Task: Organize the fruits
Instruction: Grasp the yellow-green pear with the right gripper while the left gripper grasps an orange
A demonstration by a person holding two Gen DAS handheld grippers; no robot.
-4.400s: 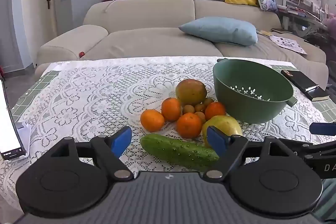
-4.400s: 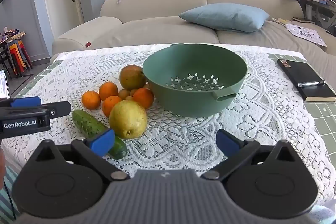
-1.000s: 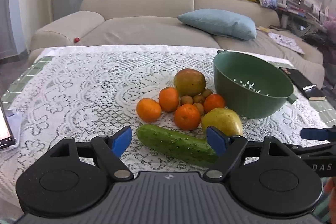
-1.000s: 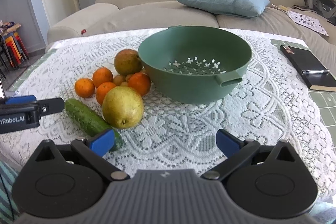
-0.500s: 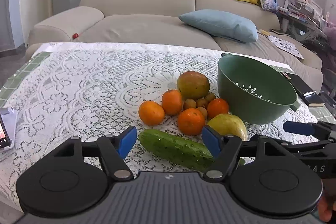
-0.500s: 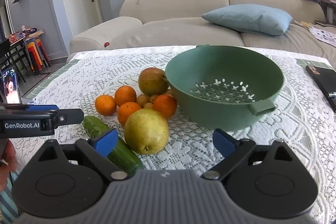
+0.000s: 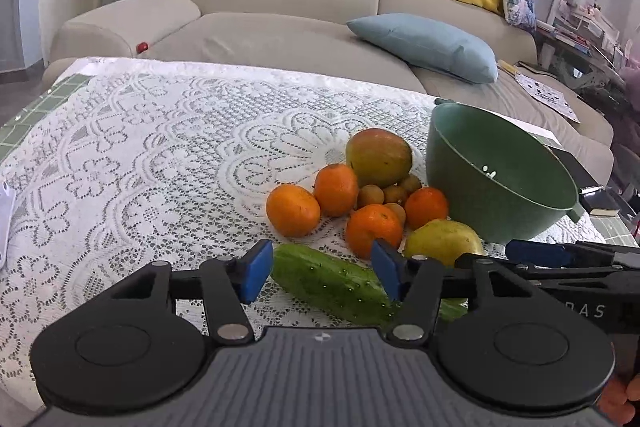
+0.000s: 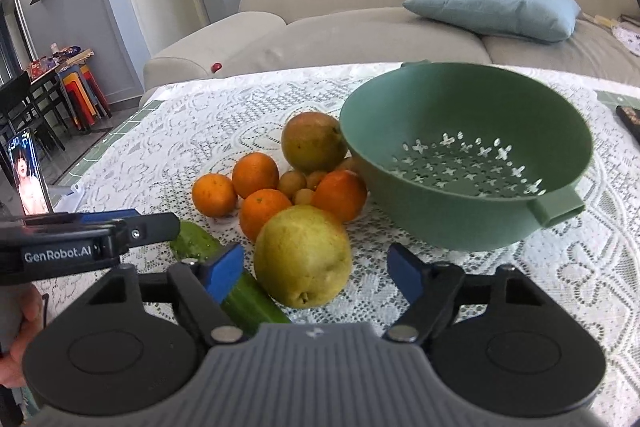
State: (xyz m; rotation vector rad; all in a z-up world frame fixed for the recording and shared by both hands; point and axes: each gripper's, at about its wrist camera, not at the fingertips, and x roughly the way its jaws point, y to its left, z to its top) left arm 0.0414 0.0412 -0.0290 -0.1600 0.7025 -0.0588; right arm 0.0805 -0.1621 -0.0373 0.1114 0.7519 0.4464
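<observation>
You moved both in closer: the left hand-held gripper (image 7: 322, 270) has been narrowing around the cucumber (image 7: 334, 281), the right hand-held gripper (image 8: 316, 271) around the pear (image 8: 303, 255). Neither grips yet; the colander (image 8: 466, 159) stays empty.

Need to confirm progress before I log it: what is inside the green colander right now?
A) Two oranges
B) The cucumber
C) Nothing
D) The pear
C: the right wrist view shows the green colander's perforated bottom bare, while the pear, the oranges and the cucumber all lie on the lace cloth beside it.
</observation>
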